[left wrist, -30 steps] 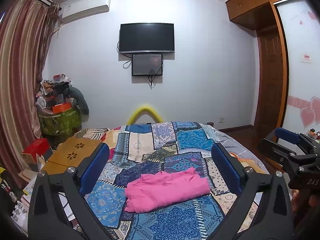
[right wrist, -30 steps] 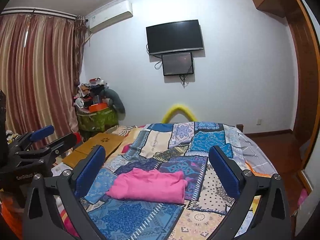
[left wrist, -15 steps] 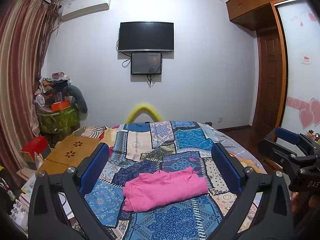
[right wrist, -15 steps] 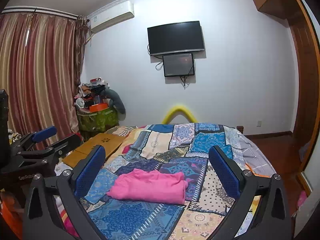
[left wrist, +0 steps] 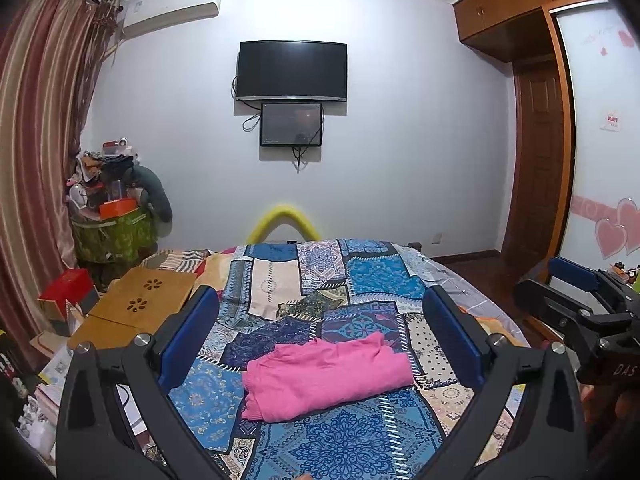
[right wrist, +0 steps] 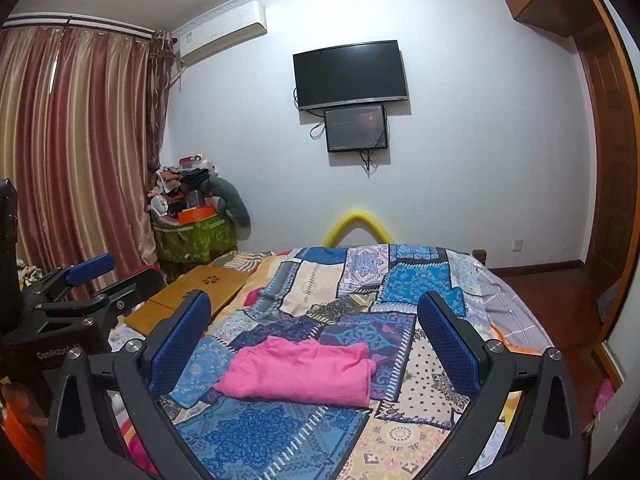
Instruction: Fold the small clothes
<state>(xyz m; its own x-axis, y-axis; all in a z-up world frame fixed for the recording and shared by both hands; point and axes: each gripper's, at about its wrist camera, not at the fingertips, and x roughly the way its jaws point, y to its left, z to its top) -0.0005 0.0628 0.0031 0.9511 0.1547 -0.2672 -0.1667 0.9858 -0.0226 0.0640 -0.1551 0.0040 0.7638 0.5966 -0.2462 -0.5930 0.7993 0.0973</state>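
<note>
On the quilt (left wrist: pixel 360 440) lies a folded pink garment (left wrist: pixel 326 376); both grippers' fingers (right wrist: pixel 180 340) spread wide, empty.

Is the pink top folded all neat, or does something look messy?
Mostly neat. The pink garment lies folded on the patchwork bedspread, but its edges are uneven and rumpled, and it sits slightly askew. Both grippers are open and off it.

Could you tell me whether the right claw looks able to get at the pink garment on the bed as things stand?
Probably yes. The right claw is open and empty, and the pink garment lies folded on the quilt straight ahead, with nothing between them.
</note>
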